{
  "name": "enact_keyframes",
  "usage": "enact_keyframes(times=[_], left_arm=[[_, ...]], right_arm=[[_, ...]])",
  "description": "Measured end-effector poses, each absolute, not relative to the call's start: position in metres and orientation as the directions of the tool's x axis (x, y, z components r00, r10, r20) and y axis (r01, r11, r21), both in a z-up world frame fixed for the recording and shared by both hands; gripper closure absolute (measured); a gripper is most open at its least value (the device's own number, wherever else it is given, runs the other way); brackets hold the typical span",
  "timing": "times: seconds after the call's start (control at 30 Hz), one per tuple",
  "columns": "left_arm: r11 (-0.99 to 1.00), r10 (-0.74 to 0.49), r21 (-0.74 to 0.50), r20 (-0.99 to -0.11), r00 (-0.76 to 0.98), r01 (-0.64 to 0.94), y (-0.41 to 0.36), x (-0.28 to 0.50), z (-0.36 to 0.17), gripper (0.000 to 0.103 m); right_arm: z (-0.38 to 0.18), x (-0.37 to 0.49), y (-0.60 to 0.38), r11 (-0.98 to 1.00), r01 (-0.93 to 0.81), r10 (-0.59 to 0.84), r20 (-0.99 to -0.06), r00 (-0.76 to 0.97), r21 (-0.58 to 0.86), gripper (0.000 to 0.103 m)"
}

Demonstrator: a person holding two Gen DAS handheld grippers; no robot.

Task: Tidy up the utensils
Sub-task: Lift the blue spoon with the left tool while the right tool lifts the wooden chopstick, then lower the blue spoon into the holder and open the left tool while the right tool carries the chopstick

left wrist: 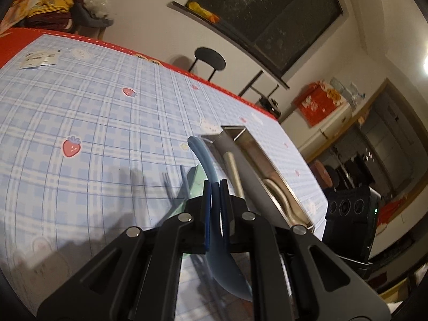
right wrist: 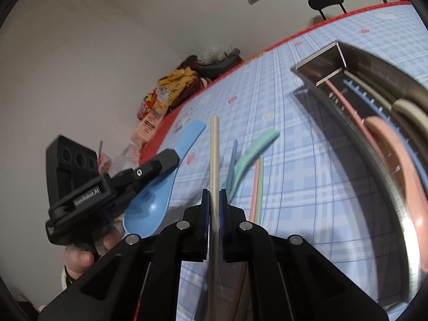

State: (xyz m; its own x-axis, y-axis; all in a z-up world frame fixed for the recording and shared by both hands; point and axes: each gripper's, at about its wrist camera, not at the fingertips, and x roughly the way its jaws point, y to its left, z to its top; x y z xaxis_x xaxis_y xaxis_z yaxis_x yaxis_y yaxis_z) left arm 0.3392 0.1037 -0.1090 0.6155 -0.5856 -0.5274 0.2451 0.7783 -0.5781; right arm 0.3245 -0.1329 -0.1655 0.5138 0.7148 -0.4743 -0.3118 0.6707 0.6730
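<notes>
My left gripper [left wrist: 215,187] is shut on a blue spoon [left wrist: 203,157] and holds it above the table; the spoon also shows in the right wrist view [right wrist: 157,192], with the left gripper [right wrist: 165,160] around its handle. My right gripper [right wrist: 214,196] is shut on a beige chopstick [right wrist: 214,149] that points forward. A metal tray [left wrist: 256,157] stands to the right; in the right wrist view the tray [right wrist: 331,101] holds a pink spoon [right wrist: 393,144], a beige spoon [right wrist: 409,109] and chopsticks. A green spoon [right wrist: 254,147], a blue chopstick [right wrist: 232,160] and pink and green chopsticks [right wrist: 257,187] lie on the table.
The table has a blue plaid cloth with strawberries [left wrist: 80,112] and a red border. Snack packets [right wrist: 165,91] are piled at its far edge. A black chair [left wrist: 210,60] stands behind it. Paper cards [left wrist: 40,58] lie far left.
</notes>
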Motion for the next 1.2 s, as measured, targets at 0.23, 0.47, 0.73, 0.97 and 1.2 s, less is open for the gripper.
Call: enact_keyframes(times=[0.23, 0.47, 0.73, 0.97, 1.2], left_arm=[[0.795, -0.555, -0.550, -0.490, 0.673, 0.255, 0.080, 0.322, -0.073, 0.093], [0.784, -0.563, -0.557, -0.452, 0.692, 0.274, 0.023, 0.318, -0.055, 0.093], [0.747, -0.573, -0.626, -0.435, 0.695, 0.223, -0.040, 0.325, -0.075, 0.092], [0.727, -0.558, -0.663, -0.421, 0.715, 0.177, -0.077, 0.330, -0.098, 0.092], [0.763, -0.530, -0.623, -0.446, 0.722, 0.175, -0.102, 0.334, -0.118, 0.092]], right_arm=[[-0.134, 0.325, -0.173, 0.627, -0.371, 0.742, -0.382, 0.551, 0.685, 0.096], [-0.101, 0.344, -0.228, 0.678, -0.460, 0.716, -0.371, 0.592, 0.573, 0.096], [-0.105, 0.376, -0.275, 0.703, -0.505, 0.706, -0.413, 0.574, 0.500, 0.096], [-0.126, 0.392, -0.298, 0.668, -0.466, 0.731, -0.395, 0.557, 0.580, 0.096], [-0.137, 0.399, -0.298, 0.685, -0.421, 0.710, -0.414, 0.569, 0.595, 0.096]])
